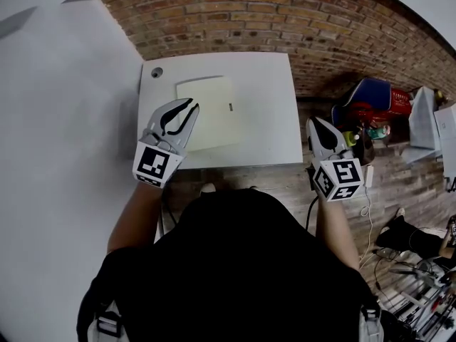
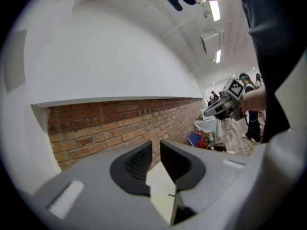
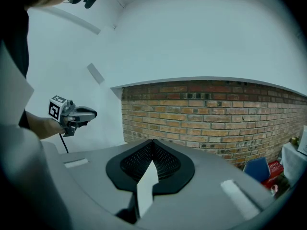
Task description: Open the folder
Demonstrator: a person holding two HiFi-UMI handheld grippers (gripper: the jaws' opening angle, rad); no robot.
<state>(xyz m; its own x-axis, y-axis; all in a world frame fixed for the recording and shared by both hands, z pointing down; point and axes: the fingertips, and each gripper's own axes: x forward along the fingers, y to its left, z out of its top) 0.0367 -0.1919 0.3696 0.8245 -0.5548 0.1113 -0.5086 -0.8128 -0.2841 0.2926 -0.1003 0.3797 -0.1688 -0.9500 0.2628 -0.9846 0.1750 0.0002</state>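
A cream folder lies flat and closed on the white table, with a small dark mark near its right edge. My left gripper hangs over the folder's left edge, jaws a narrow gap apart with nothing pressed between them. In the left gripper view the left gripper shows brick through that gap, and the folder lies below it. My right gripper is off the table's right edge, clear of the folder, jaws together. In the right gripper view the right gripper has its tips meeting.
A brick wall runs behind the table. A blue and red bag and bottles sit on the floor at the right, with more clutter at the lower right. The table has a round hole at its back left corner.
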